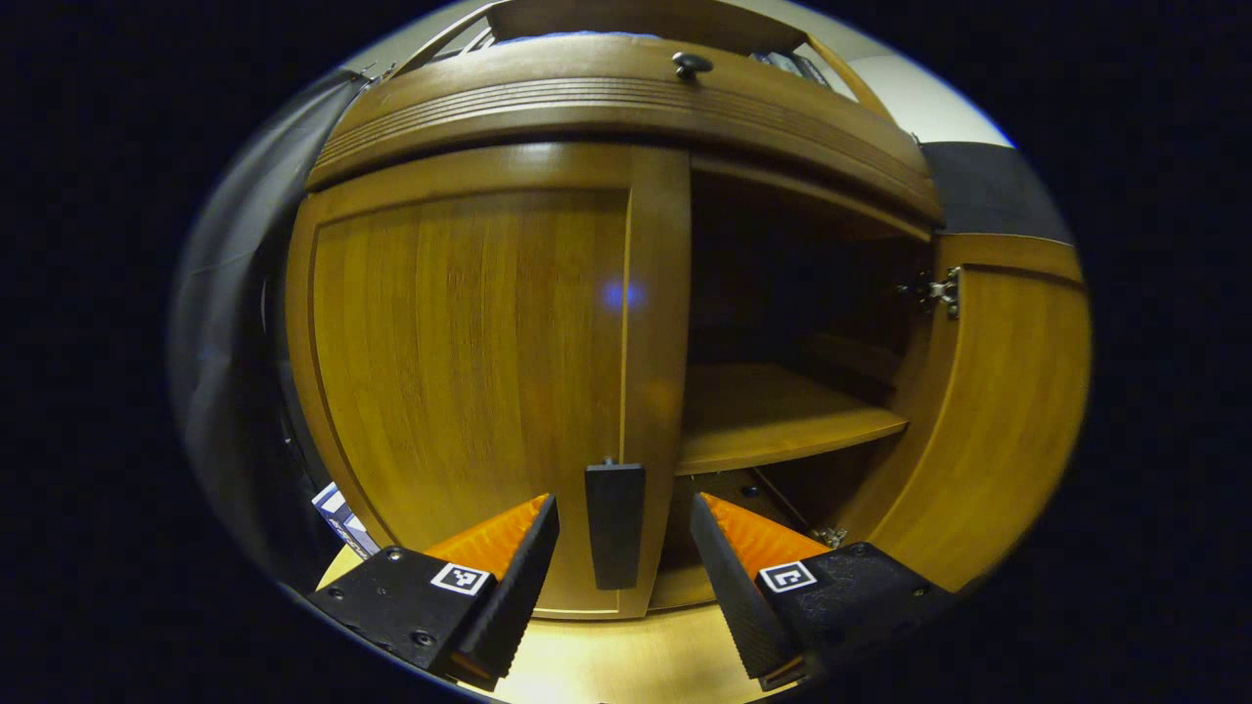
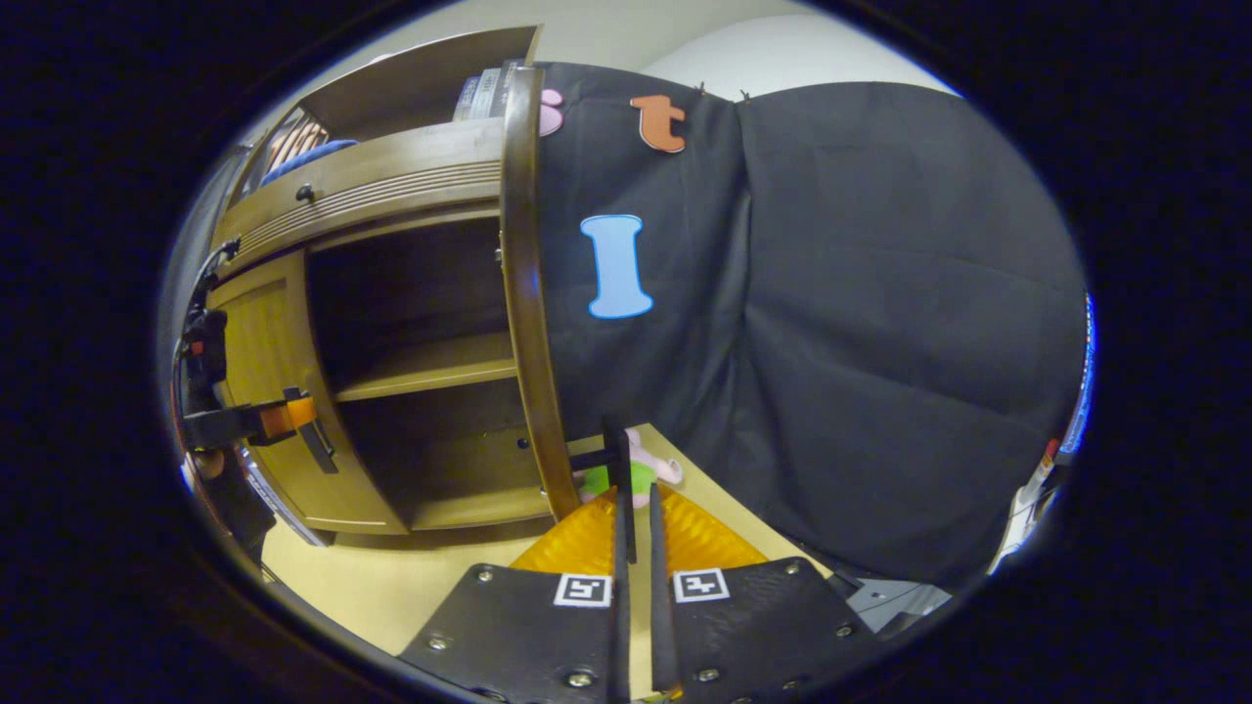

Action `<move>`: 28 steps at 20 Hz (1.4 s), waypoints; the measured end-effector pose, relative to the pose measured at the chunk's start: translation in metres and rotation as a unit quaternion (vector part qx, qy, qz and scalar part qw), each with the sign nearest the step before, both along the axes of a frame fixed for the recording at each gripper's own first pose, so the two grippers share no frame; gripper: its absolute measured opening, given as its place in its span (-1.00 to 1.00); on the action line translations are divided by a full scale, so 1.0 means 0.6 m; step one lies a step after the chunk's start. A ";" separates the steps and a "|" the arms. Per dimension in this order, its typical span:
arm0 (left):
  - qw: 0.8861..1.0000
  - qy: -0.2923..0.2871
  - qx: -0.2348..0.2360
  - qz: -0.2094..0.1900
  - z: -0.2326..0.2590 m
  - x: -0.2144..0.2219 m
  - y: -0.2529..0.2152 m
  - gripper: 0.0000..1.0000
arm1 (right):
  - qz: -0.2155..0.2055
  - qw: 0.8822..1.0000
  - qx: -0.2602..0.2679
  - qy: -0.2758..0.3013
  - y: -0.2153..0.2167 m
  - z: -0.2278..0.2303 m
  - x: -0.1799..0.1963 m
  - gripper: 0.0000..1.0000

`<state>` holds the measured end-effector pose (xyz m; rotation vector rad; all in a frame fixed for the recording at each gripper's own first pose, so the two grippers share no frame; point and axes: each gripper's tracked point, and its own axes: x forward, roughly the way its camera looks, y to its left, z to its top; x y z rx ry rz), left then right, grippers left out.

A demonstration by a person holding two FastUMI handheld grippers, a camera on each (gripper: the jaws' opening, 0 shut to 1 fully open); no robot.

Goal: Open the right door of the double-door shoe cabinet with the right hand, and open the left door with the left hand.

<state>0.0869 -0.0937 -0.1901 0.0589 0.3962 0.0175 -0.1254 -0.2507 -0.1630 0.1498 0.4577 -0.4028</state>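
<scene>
Wood with a warm, vertical grain makes up the shoe cabinet (image 1: pixel 626 108), and we count two doors and two tools. In the left gripper view, the left door (image 1: pixel 469 372) is a flat framed panel lying flush and closed, with a dark, slim, rectangular handle (image 1: pixel 614 523) low on its inner edge. Our left tool (image 1: pixel 624 557) stands with its fingers apart, one on each side of that handle and touching neither face. Beside it the right door (image 1: pixel 998 420) is swung wide, its metal hinge (image 1: pixel 941 291) bare, and one plain shelf (image 1: pixel 773 416) crosses the dark opening. A small round knob (image 1: pixel 692 64) sits on the ridged top band.

In the right gripper view, our right tool (image 2: pixel 634 533) has its fingers drawn close on the thin dark handle (image 2: pixel 618 469) of the right door (image 2: pixel 528 293), seen edge-on; we cannot tell whether both press it. Pale table (image 2: pixel 372 577) lies bare in front of the cabinet. The left tool (image 2: pixel 269 420) shows farther off at the closed door.
</scene>
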 end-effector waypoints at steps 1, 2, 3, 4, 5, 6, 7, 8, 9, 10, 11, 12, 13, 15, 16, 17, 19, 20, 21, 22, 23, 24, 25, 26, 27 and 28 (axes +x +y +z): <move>1.000 0.005 -0.001 0.002 -0.007 0.005 0.002 0.66 | -0.006 1.000 -0.003 -0.001 -0.007 0.002 -0.001 -0.82; 1.000 0.008 -0.002 0.004 -0.010 0.009 0.006 0.68 | -0.011 1.000 -0.005 -0.002 -0.012 0.004 -0.004 -0.82; 1.000 0.011 -0.004 0.006 -0.014 0.014 0.008 0.65 | -0.012 1.000 -0.001 -0.007 -0.014 0.008 -0.007 -0.82; 1.000 0.012 -0.005 0.006 -0.020 0.019 0.008 0.56 | -0.011 1.000 0.005 -0.012 -0.010 0.011 -0.006 -0.82; 1.000 0.014 -0.006 0.006 -0.026 0.022 0.006 0.56 | -0.015 1.000 0.006 -0.015 -0.010 0.011 -0.006 -0.82; 1.000 0.016 -0.008 0.002 -0.028 0.024 0.003 0.48 | -0.018 1.000 0.003 -0.018 -0.011 0.014 -0.005 -0.82; 1.000 0.018 -0.008 0.001 -0.028 0.026 0.002 0.39 | -0.021 1.000 0.002 -0.020 -0.010 0.016 -0.005 -0.82; 1.000 0.018 -0.009 0.000 -0.030 0.029 0.001 0.22 | -0.023 0.999 0.004 -0.022 -0.009 0.019 -0.005 -0.82; 1.000 0.018 -0.006 0.002 -0.029 0.031 0.002 0.11 | -0.023 0.999 0.007 -0.025 -0.006 0.020 -0.008 -0.82; 1.000 0.019 0.000 0.007 -0.030 0.031 0.007 0.00 | -0.023 0.999 0.009 -0.027 -0.003 0.024 -0.009 -0.82; 1.000 0.022 0.000 0.006 -0.036 0.034 0.008 -0.17 | -0.023 0.999 0.009 -0.027 -0.004 0.025 -0.014 -0.82; 1.000 0.020 0.001 0.006 -0.035 0.035 0.009 -0.26 | -0.023 0.999 0.007 -0.026 -0.003 0.026 -0.018 -0.82; 1.000 0.022 0.002 0.005 -0.036 0.034 0.009 -0.30 | -0.023 0.999 0.006 -0.026 -0.002 0.028 -0.020 -0.82; 1.000 0.020 0.004 0.002 -0.033 0.034 0.009 -0.29 | -0.021 0.999 0.006 -0.026 0.004 0.033 -0.026 -0.82; 1.000 0.020 0.003 0.001 -0.034 0.032 0.008 -0.30 | -0.021 0.999 0.006 -0.026 0.006 0.033 -0.030 -0.82; 1.000 0.020 0.001 0.000 -0.034 0.032 0.008 -0.32 | -0.020 0.999 0.006 -0.026 0.009 0.033 -0.032 -0.82; 1.000 0.021 0.001 -0.002 -0.034 0.027 0.008 -0.40 | -0.018 0.999 0.006 -0.026 0.014 0.035 -0.042 -0.82; 1.000 0.021 0.000 -0.004 -0.033 0.023 0.007 -0.37 | -0.016 1.000 0.007 -0.026 0.016 0.037 -0.044 -0.82; 1.000 0.020 0.000 -0.006 -0.033 0.020 0.006 -0.39 | -0.014 1.000 0.008 -0.026 0.019 0.037 -0.044 -0.82; 1.000 0.020 0.000 -0.008 -0.031 0.015 0.006 -0.43 | -0.011 1.000 0.010 -0.026 0.024 0.036 -0.045 -0.82; 1.000 0.019 -0.001 -0.010 -0.030 0.010 0.006 -0.40 | -0.008 1.000 0.011 -0.025 0.031 0.038 -0.042 -0.82; 1.000 0.020 -0.001 -0.011 -0.029 0.004 0.006 -0.36 | -0.004 1.000 0.012 -0.025 0.036 0.038 -0.041 -0.82; 1.000 0.020 -0.001 -0.012 -0.027 -0.002 0.007 -0.40 | -0.001 1.000 0.012 -0.025 0.039 0.039 -0.042 -0.82; 1.000 0.020 -0.001 -0.012 -0.026 -0.007 0.007 -0.40 | 0.004 1.000 0.013 -0.025 0.043 0.039 -0.041 -0.82; 1.000 0.020 -0.002 -0.013 -0.024 -0.013 0.007 -0.40 | 0.008 1.000 0.014 -0.025 0.049 0.037 -0.041 -0.82; 1.000 0.020 -0.002 -0.014 -0.024 -0.018 0.008 -0.40 | 0.013 0.999 0.015 -0.025 0.053 0.037 -0.039 -0.82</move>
